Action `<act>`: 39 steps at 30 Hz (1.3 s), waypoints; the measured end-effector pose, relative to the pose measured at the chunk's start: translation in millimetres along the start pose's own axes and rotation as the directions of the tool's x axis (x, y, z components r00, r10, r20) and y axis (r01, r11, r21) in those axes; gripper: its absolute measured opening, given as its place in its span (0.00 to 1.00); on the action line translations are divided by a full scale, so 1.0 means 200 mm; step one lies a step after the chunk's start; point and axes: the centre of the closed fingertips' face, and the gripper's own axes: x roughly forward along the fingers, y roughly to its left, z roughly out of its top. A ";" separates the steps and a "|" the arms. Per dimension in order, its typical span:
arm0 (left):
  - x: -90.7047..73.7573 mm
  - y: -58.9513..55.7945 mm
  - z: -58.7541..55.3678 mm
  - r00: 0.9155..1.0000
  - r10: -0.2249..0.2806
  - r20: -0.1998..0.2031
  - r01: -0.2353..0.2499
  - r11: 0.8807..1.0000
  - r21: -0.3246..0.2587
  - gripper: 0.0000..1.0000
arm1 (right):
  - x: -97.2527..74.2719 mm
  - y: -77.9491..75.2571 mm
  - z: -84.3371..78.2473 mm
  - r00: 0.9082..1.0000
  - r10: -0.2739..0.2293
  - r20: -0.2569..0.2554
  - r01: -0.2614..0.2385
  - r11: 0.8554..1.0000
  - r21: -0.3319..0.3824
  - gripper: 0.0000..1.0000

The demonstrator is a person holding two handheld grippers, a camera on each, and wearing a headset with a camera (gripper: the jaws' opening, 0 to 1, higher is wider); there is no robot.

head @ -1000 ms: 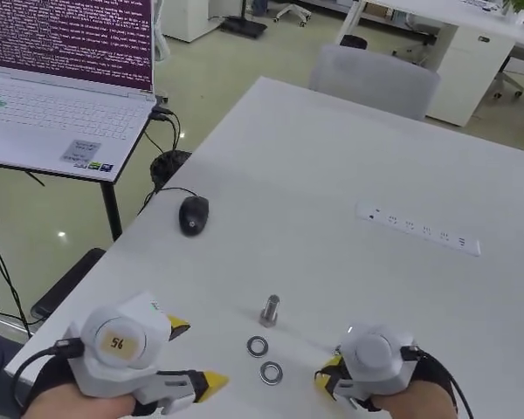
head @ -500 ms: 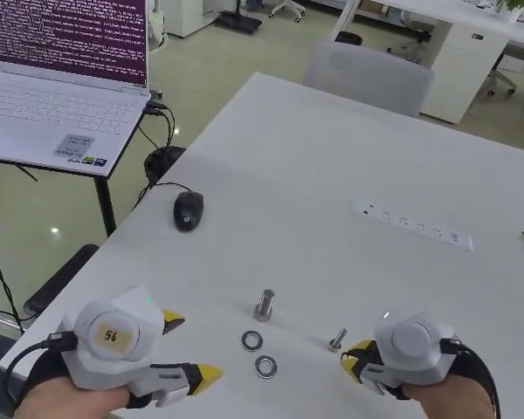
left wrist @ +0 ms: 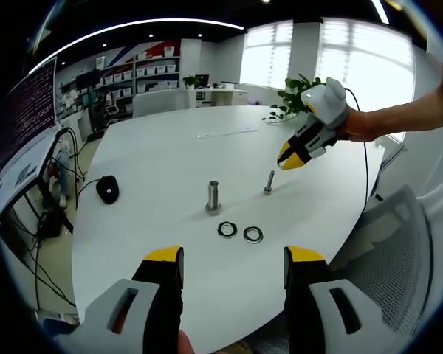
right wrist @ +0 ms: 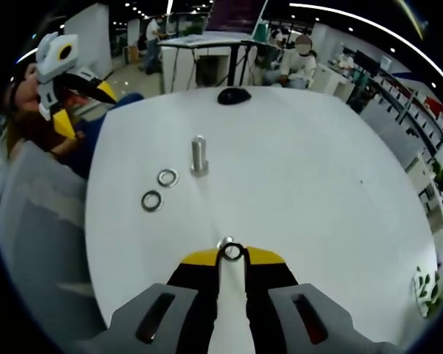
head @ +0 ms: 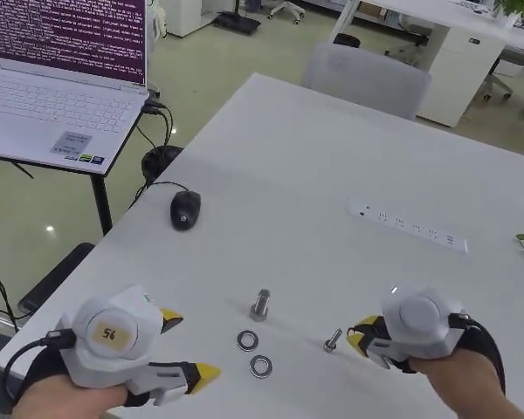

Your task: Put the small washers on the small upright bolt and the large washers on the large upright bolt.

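We see a white table (head: 332, 157) carrying all the parts.

The left gripper (left wrist: 234, 258), white-bodied with yellow-tipped jaws, has its jaws spread wide with nothing between them. It points across the table at the large upright steel bolt (head: 260, 304), which stands beyond the gap. The left hand (head: 65, 397) wraps its rear, low at the table's near edge.

The right gripper (right wrist: 232, 259) has its jaws pressed almost together, and a small dark ring washer (right wrist: 232, 251) sits pinched at the yellow tips. The washer's open face is turned up toward that gripper's camera. From the left gripper view we see this gripper hanging above the table on the right of the large bolt, with its tips slanting down and toward that bolt. The right hand (head: 458, 375) grips it from behind, and the forearm reaches in from the right.

The large bolt stands with its long axis vertical. The small upright steel bolt (head: 333, 340) stands well to its right, also vertical. It lies between the large bolt and the right gripper's tips, just beside those tips yet apart from them.

Two flat steel ring washers (head: 248, 340) (head: 261, 366) lie on the near side of the large bolt. They sit close together without touching, holes facing up, and the nearer-in one is just beside the bolt's foot.
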 end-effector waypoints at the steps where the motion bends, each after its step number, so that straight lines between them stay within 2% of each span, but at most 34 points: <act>1: 0.00 0.00 0.00 1.000 0.001 -0.001 -0.001 1.000 -0.001 0.54 | 0.01 0.00 0.00 1.000 0.004 -0.004 -0.004 1.000 -0.006 0.13; 7: -0.02 0.01 -0.01 1.000 0.008 -0.001 -0.008 1.000 -0.006 0.54 | 0.04 0.01 0.00 0.999 0.037 -0.028 -0.038 0.999 -0.031 0.13; 17: -0.02 0.02 -0.02 1.000 0.013 -0.002 -0.013 1.000 -0.011 0.54 | 0.07 0.01 0.00 0.997 0.052 -0.052 -0.055 0.997 -0.054 0.13; 33: -0.02 0.03 -0.03 1.000 0.016 -0.010 -0.017 1.000 -0.012 0.54 | 0.09 0.02 0.00 0.996 0.058 -0.063 -0.062 0.996 -0.063 0.13; 39: -0.02 0.03 -0.02 1.000 0.015 -0.007 -0.015 1.000 -0.011 0.54 | 0.10 0.02 -0.01 0.996 0.059 -0.070 -0.064 0.996 -0.066 0.13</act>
